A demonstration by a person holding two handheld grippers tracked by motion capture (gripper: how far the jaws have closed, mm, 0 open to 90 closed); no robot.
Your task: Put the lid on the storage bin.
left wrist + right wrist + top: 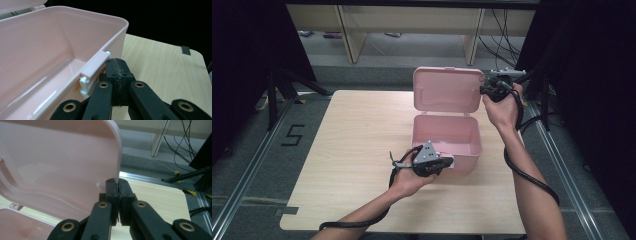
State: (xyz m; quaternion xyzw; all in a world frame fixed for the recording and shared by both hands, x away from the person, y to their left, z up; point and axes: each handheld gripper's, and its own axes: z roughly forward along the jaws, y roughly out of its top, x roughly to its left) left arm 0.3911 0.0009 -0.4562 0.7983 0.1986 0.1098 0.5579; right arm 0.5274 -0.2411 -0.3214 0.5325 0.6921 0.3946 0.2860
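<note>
A pink plastic box [476, 136] stands on the wooden table, empty, with its lid [447, 90] raised upright at the back. My right gripper [485, 90] is at the lid's right edge; in the right gripper view the gripper [117, 185] is shut on the lid [62, 157], whose thin rim runs down between the pads. My left gripper [449, 163] is at the box's front wall. In the left gripper view the gripper [119, 68] is shut, its pads together right beside the latch bracket [93, 66] on the box rim [75, 15]. I see nothing between them.
The table [357, 150] has bare wood left of the box and in front of it. A black stand [279, 87] rises at the far left, and a "5" in tape [292, 135] marks the floor. Shelf legs and cables [502, 40] lie behind the table.
</note>
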